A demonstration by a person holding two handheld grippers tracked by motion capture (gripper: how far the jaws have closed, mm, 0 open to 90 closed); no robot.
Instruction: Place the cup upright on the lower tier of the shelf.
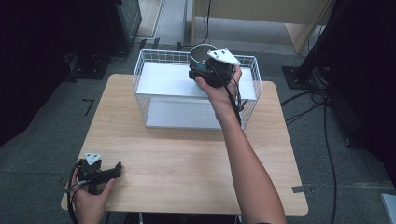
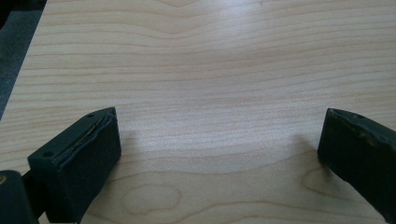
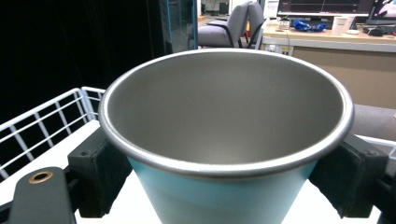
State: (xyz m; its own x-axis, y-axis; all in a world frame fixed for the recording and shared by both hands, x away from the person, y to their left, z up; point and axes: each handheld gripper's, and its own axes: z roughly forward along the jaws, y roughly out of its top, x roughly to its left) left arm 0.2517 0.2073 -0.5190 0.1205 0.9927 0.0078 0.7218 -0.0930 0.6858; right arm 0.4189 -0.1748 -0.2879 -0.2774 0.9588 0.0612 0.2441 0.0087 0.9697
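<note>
A cup (image 1: 201, 52) with a light teal outside and a bare metal inside (image 3: 224, 121) is held upright over the back of the white wire basket (image 1: 140, 70). My right gripper (image 1: 205, 66) is shut on it, one jaw pressed on each side of the cup's wall just below the rim, as the right gripper view (image 3: 229, 182) has it. The basket's white shelf (image 3: 56, 158) lies under the cup. My left gripper (image 1: 113, 171) rests at the front left corner of the wooden table (image 1: 187, 158). It is open with bare wood between its jaws (image 2: 219, 144).
The basket (image 3: 46, 116) stands at the table's far edge and holds two white shelves, an upper and a lower one. Black stands and cables (image 1: 322, 98) lie on the floor to the right. Office chairs (image 3: 233, 23) and a desk are beyond the basket.
</note>
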